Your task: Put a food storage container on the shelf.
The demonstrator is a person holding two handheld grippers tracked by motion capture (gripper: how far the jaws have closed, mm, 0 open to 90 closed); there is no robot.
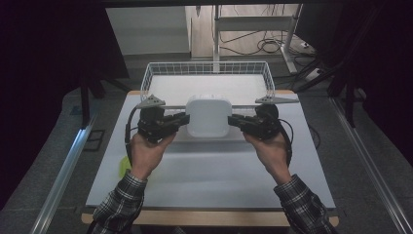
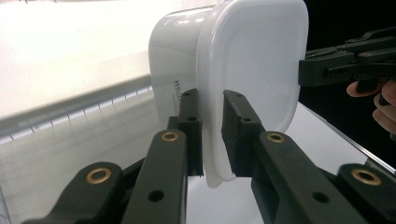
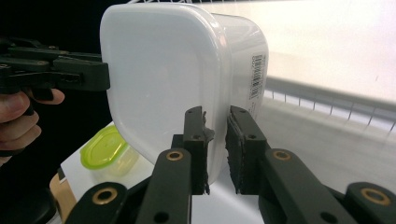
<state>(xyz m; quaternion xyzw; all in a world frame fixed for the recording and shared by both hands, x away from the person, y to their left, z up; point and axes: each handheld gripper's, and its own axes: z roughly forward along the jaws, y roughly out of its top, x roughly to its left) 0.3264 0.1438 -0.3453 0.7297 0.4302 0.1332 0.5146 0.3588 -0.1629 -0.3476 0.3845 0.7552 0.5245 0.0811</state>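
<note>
A white plastic tub [image 1: 208,117] with a rounded square lid hangs between my two grippers, just in front of the wire basket [image 1: 207,66]. My left gripper [image 1: 186,118] is shut on the lid's left rim, and in the left gripper view its jaws [image 2: 212,102] pinch that thin rim. My right gripper [image 1: 230,120] is shut on the opposite rim, seen close up in the right gripper view [image 3: 215,116]. The tub's side [image 3: 254,70] carries a barcode label. Each gripper view also shows the other gripper across the lid.
The white wire basket stands at the back of the white table [image 1: 214,170]. A small tub with a yellow-green lid [image 1: 122,167] sits near the table's left edge, also seen in the right gripper view [image 3: 108,151]. Dark curtains and metal rails flank the table.
</note>
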